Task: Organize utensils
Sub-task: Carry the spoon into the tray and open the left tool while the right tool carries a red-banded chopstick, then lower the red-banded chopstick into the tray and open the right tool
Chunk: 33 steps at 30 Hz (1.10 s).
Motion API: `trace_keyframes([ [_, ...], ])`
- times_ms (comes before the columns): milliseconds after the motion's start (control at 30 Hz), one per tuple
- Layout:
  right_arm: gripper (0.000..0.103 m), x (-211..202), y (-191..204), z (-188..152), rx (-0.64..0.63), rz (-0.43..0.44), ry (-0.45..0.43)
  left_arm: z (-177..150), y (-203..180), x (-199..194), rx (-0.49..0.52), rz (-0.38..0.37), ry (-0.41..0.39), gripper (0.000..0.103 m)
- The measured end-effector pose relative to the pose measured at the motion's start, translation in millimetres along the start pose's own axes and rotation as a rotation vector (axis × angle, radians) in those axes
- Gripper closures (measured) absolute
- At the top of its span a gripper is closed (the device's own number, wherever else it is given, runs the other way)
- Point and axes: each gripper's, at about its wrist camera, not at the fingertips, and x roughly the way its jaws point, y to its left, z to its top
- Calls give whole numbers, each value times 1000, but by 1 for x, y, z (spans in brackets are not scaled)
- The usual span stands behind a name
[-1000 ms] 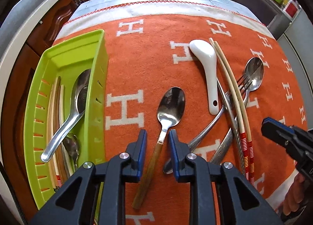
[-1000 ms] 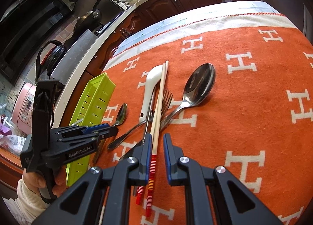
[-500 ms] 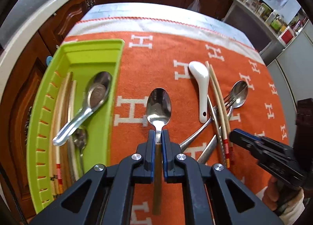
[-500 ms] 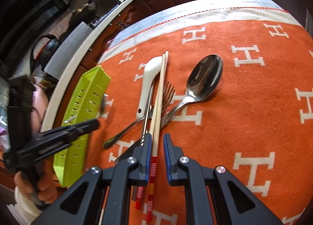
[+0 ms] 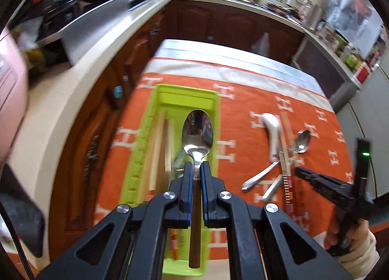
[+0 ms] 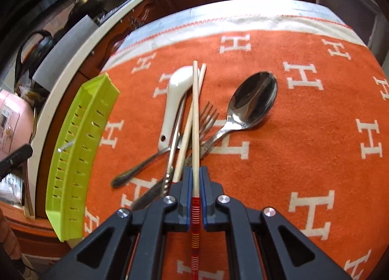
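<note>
Left tool (image 5: 197, 170) clamped on the wood-handled spoon (image 5: 198, 131), carried above the green tray (image 5: 214, 100), bowl toward 12 o'clock. Right tool (image 6: 195, 178) clamped on 1 chopstick (image 6: 195, 114), tip at 12 o'clock, over the pile on the orange cloth (image 6: 304, 148) covering the table. Its mate (image 6: 187, 131) lies w/ the white spoon (image 6: 173, 100), fork (image 6: 206, 119) & big spoon (image 6: 252, 100). Step: transport. Next, I'd say: lower spoon along the tray, release; chopstick needs a clean lift.

Green plastic slotted tray (image 6: 80, 148) sits at 9 o'clock on the orange H-patterned blanket (image 6: 316, 134); white ceramic soup spoon (image 6: 175, 100), steel fork (image 6: 206, 119) and big steel spoon (image 6: 252, 100) are piled at center, spoon at 3 o'clock.
</note>
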Motion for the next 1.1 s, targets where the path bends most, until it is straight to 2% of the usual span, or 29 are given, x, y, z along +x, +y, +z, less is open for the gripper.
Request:
trace_keyframes([
  [133,98,-19,14,0,3,24,-34,-9,23,9,-26,36,22,99],
  [300,98,-26,53,1,-19,177,26,-19,38,30,-36,86,48,99],
  [400,98,-19,86,0,-55,247,60,-22,46,42,-62,42,67,99],
  [633,97,4,145,-1,-101,331,94,-25,61,48,-118,6,79,96],
  [733,97,19,158,1,-86,343,115,-26,68,34,-133,5,26,91],
  [867,97,34,172,1,-56,342,137,-26,75,20,-158,46,-27,90],
  [1100,96,52,189,-4,-40,320,175,-31,83,19,-173,65,-24,89],
])
